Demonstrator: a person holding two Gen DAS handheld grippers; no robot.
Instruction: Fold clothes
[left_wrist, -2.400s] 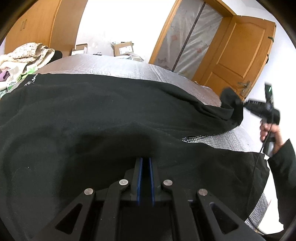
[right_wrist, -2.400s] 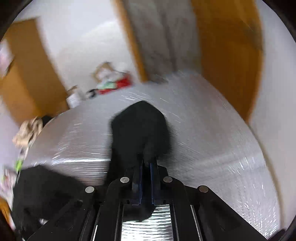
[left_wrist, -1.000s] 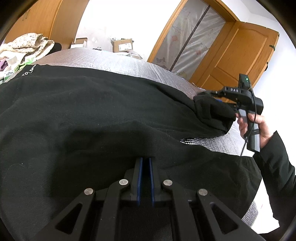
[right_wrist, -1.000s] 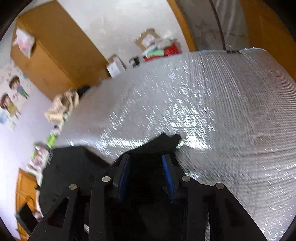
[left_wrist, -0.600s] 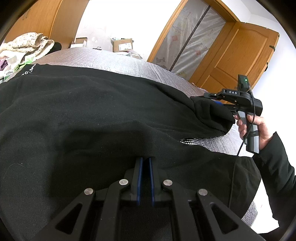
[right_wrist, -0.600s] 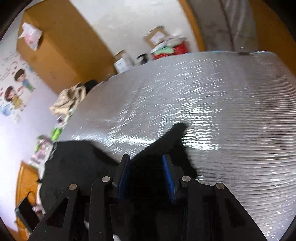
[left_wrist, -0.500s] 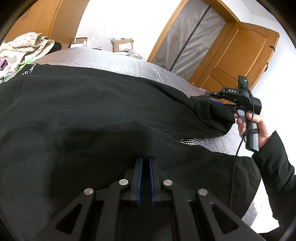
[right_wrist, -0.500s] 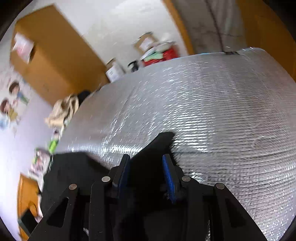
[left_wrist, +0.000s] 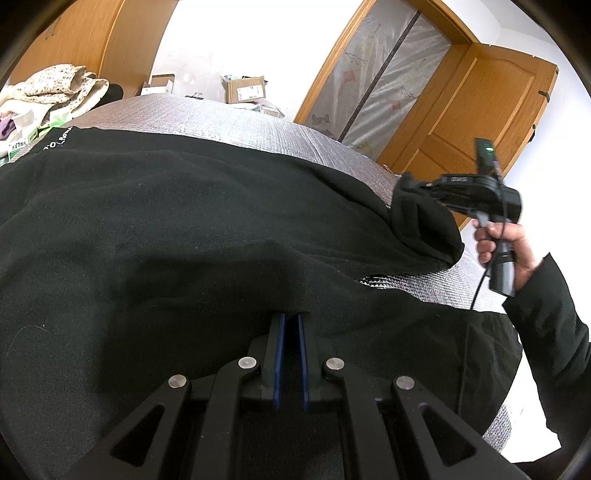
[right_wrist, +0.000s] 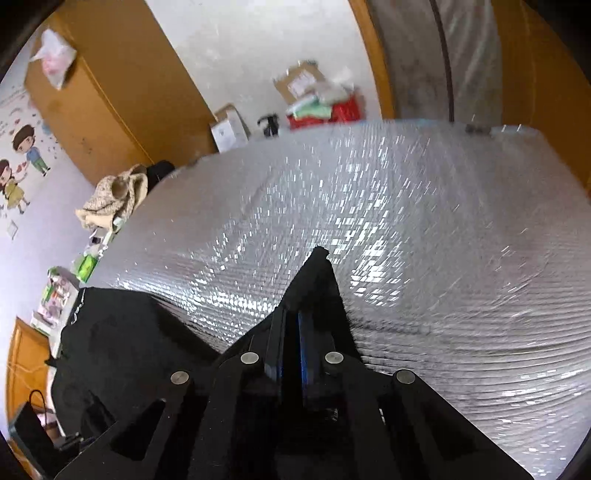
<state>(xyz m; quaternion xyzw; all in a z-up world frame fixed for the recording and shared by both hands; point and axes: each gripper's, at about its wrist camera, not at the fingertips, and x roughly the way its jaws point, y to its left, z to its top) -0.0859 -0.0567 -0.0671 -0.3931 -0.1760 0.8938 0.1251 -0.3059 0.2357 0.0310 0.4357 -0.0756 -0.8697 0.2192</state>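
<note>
Fingers of the right gripper, spread a moment ago, now pinch the black garment's sleeve (left pair pinching too).

A silver quilted foil mat covers the wide surface in the middle of the room. Behind it stands a white wall with cardboard boxes at its foot. An open wooden door hangs beside a doorway covered with translucent plastic sheeting. A wooden wardrobe stands on the left, near a heap of floral bedding. Cartoon children stickers decorate the lilac wall.
</note>
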